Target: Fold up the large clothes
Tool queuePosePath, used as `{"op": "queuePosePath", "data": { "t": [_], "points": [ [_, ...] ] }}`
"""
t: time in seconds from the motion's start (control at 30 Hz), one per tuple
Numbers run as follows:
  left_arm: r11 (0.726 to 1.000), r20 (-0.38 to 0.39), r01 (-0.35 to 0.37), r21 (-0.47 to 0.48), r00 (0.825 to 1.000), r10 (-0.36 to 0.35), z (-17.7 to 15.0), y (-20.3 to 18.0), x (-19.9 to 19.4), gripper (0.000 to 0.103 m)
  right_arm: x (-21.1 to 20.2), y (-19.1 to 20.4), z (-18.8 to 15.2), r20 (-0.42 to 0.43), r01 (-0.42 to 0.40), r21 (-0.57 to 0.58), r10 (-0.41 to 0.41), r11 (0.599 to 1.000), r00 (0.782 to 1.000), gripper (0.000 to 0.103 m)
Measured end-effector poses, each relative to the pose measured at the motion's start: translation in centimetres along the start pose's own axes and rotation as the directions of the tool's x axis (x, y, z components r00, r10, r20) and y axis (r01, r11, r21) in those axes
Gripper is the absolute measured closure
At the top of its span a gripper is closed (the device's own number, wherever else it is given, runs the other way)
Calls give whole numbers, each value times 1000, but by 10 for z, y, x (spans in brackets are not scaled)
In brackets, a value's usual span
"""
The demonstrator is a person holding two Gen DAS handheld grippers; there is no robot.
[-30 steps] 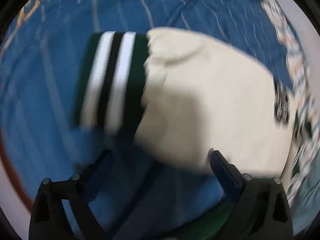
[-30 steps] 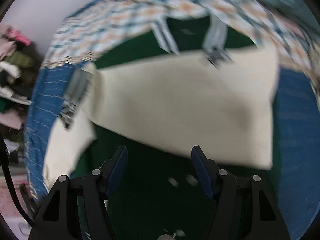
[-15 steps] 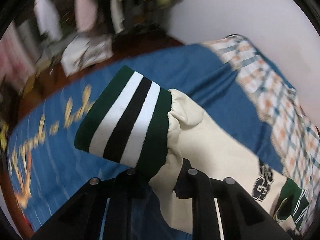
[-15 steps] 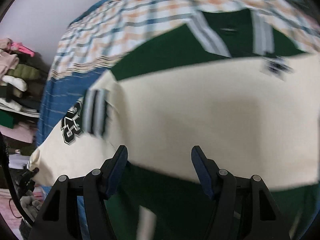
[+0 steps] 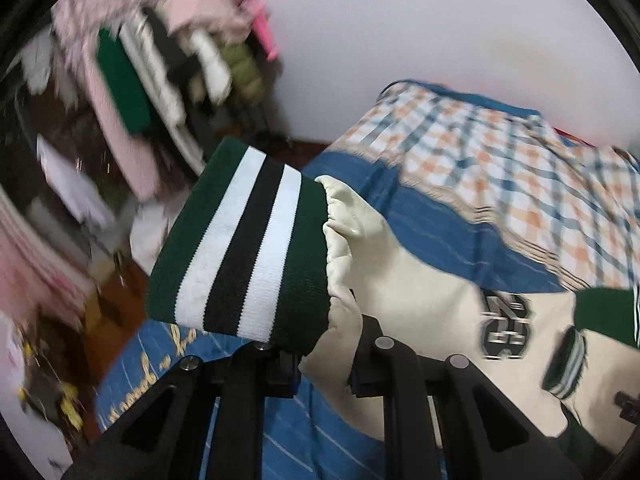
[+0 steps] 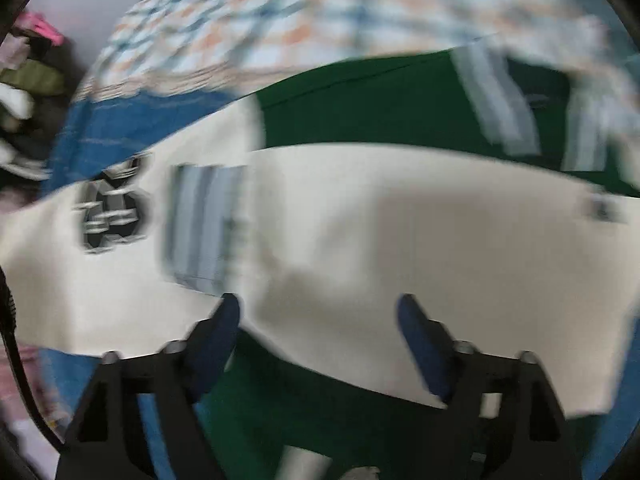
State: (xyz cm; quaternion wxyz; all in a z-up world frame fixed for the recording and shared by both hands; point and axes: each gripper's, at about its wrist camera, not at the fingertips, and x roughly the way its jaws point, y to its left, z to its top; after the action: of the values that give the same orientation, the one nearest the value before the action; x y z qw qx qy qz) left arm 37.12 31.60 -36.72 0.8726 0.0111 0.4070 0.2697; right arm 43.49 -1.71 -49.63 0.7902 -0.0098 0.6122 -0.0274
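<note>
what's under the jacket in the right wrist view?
Under the jacket lies the blue bedspread, showing at its left edge, with a plaid blanket beyond the green body. The bed surface directly beneath the cream sleeves is covered, so anything there is unseen.

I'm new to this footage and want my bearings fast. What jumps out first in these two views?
In the left wrist view, the striped cuff, green with white and black bands, fills the centre, held up by the left gripper, which is shut on the cream sleeve just behind it. In the right wrist view, the right gripper hangs with jaws opening above the green-and-cream jacket, nothing between them. The jacket lies on a blue bedspread.
</note>
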Motion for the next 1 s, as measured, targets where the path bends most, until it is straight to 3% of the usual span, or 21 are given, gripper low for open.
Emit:
{"op": "queuePosePath", "data": {
  "t": [0.07, 0.17, 0.37, 0.53, 0.7, 0.87, 0.97, 1.0],
  "points": [
    [999, 24, -2, 45, 1000, 0, 4, -23, -17, 90, -8, -24, -13, 23, 108, 22, -109, 994, 994, 17],
    [994, 39, 36, 99, 998, -41, 8, -71, -44, 90, -8, -52, -20, 24, 151, 72, -153, 986, 988, 17],
    [958, 57, 176, 227, 979, -194, 7, -182, -106, 91, -8, -109, -23, 15, 76, 186, -80, 980, 997, 17],
    [875, -20, 340, 345, 934, -356, -19, -298, -152, 92, -10, -176, -36, 10, 23, 319, -28, 947, 1000, 17],
    [748, -196, 497, 441, 866, -460, -75, -441, -180, 92, 0, -283, -77, -35, 53, 464, -42, 884, 999, 17],
    [653, -303, 542, 530, 840, -451, -142, -531, -188, 90, 9, -365, -121, -78, 66, 545, -27, 836, 997, 17],
    [627, -340, 547, 555, 837, -430, -174, -564, -189, 83, 10, -399, -143, -70, 35, 564, 5, 825, 998, 17],
    [621, -347, 550, 559, 835, -426, -177, -568, -189, 67, 10, -411, -151, -65, 19, 565, 22, 825, 998, 17]
  ]
}}
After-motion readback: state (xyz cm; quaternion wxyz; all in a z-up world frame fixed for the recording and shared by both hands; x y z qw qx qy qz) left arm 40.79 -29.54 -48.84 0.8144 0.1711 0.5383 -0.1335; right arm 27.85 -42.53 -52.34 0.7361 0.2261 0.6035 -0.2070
